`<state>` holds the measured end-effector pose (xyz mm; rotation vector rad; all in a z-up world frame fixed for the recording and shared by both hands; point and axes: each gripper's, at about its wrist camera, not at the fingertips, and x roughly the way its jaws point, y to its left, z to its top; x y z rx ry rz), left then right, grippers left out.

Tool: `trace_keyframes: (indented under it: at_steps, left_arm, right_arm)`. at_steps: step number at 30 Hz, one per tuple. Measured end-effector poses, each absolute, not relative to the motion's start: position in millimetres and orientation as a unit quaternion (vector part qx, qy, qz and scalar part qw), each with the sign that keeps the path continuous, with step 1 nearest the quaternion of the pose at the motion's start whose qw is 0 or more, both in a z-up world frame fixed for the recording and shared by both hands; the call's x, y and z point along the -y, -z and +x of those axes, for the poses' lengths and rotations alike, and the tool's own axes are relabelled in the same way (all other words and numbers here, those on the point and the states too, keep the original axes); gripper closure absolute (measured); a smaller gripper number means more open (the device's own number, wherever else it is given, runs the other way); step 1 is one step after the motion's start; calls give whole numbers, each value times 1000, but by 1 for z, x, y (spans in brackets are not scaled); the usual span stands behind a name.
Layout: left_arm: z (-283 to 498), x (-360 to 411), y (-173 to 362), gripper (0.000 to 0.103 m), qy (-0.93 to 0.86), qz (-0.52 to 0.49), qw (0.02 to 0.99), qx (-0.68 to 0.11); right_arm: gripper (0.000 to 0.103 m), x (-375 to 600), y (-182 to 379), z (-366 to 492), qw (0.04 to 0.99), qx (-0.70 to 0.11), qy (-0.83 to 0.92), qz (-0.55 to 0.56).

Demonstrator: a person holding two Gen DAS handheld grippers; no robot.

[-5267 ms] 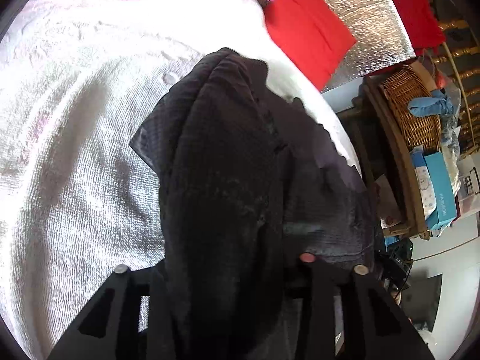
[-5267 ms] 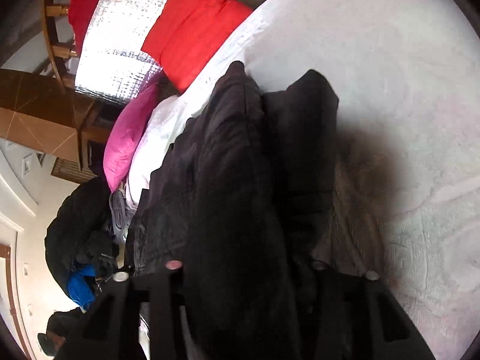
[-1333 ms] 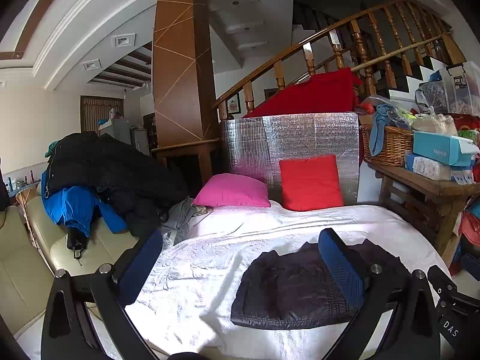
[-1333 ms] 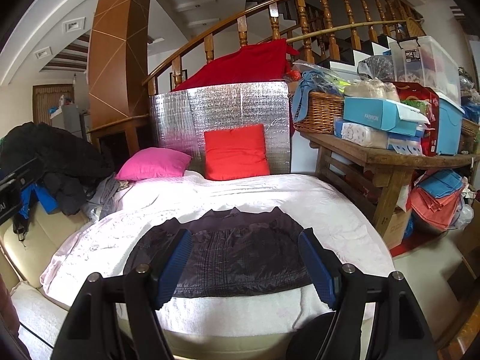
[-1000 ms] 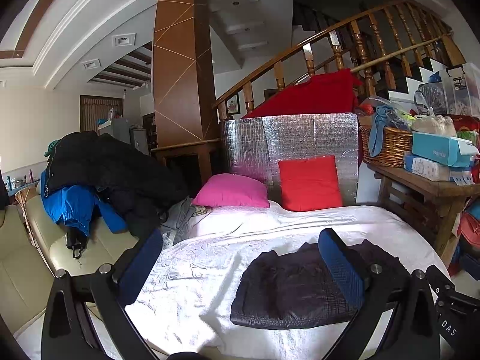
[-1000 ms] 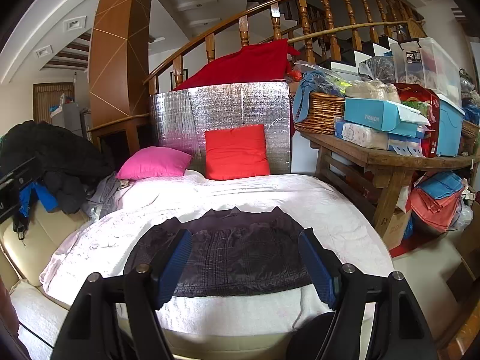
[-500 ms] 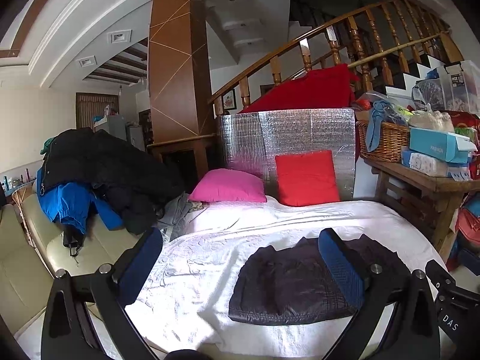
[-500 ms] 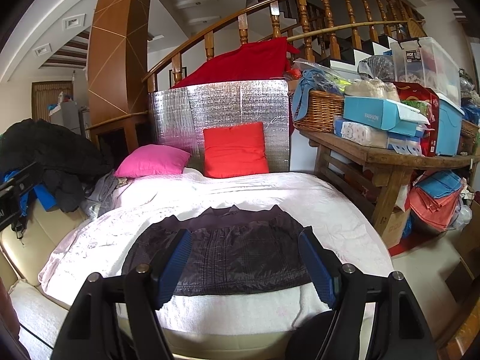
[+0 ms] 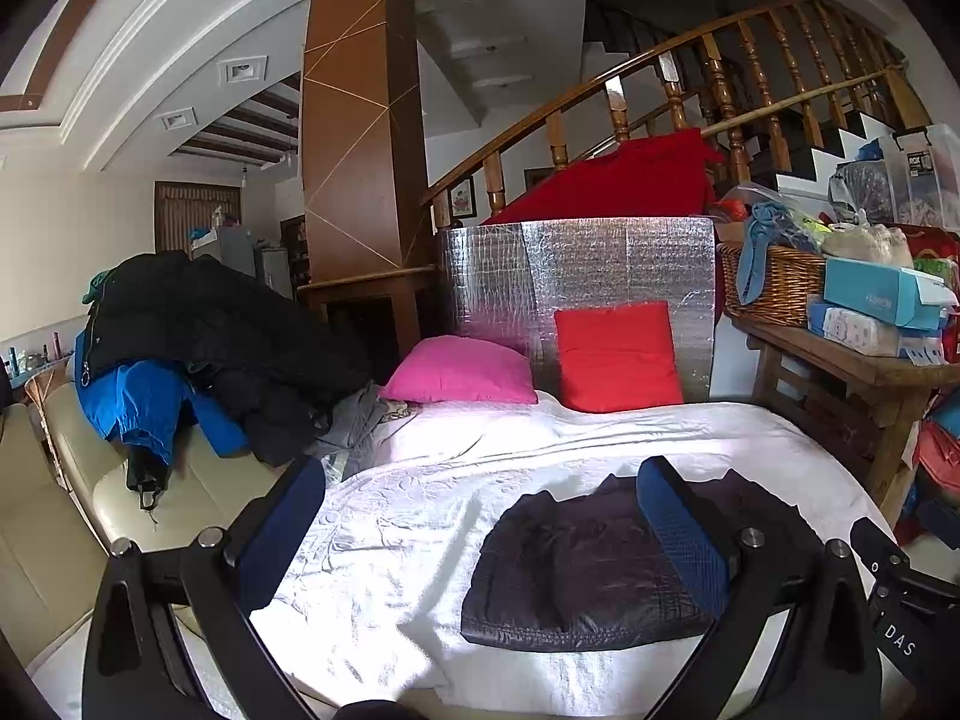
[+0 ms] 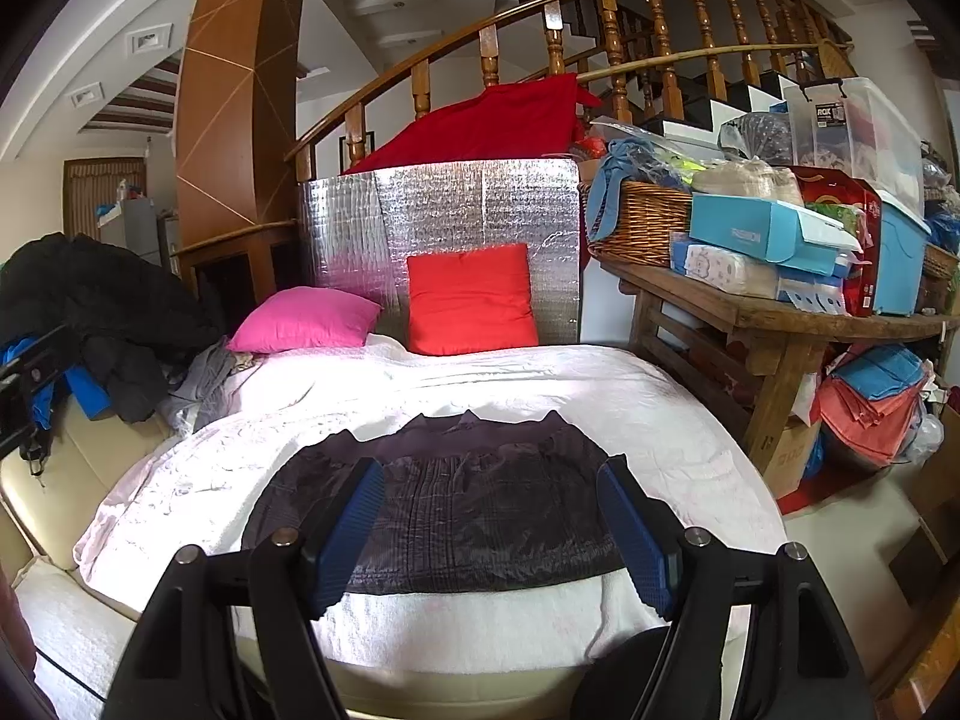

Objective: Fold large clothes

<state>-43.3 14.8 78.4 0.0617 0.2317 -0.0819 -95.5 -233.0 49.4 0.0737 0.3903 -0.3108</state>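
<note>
A dark quilted garment [image 10: 468, 504] lies folded flat on the white bedspread [image 10: 540, 378] near the bed's front edge. It also shows in the left wrist view [image 9: 576, 576], right of centre. My left gripper [image 9: 480, 516] is open and empty, held back from the bed and above its front edge. My right gripper [image 10: 489, 516] is open and empty, with the garment seen between its blue-padded fingers [image 10: 345, 531]. Neither gripper touches the garment.
A pink pillow [image 10: 303, 321] and a red pillow [image 10: 471, 300] lean at the bed's head against a silver foil panel [image 10: 444, 210]. A pile of dark and blue coats [image 9: 192, 348] lies on the cream sofa at left. A cluttered wooden table [image 10: 774, 312] stands at right.
Five seconds ago both grippers were shut on the dark garment close over the bed. They have let it go and pulled back. Over the last second the views barely shift.
</note>
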Motion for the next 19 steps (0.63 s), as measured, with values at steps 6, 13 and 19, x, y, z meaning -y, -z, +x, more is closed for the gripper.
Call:
trace_keyframes:
  at_steps: [6,13,19]
  left_arm:
    - [-38,-13,-78,0,46,34,991,-119]
    - [-28,-4,-74,0,60,44,989,-125]
    - [-14,6,-64,0,77,53,989,-117]
  right_arm:
    - [26,233,-48,-86,968,-198,154,33]
    - [26,240,-45,-72,966,-204,156,38]
    - [26,255,-41,-51,963,-208,167,40]
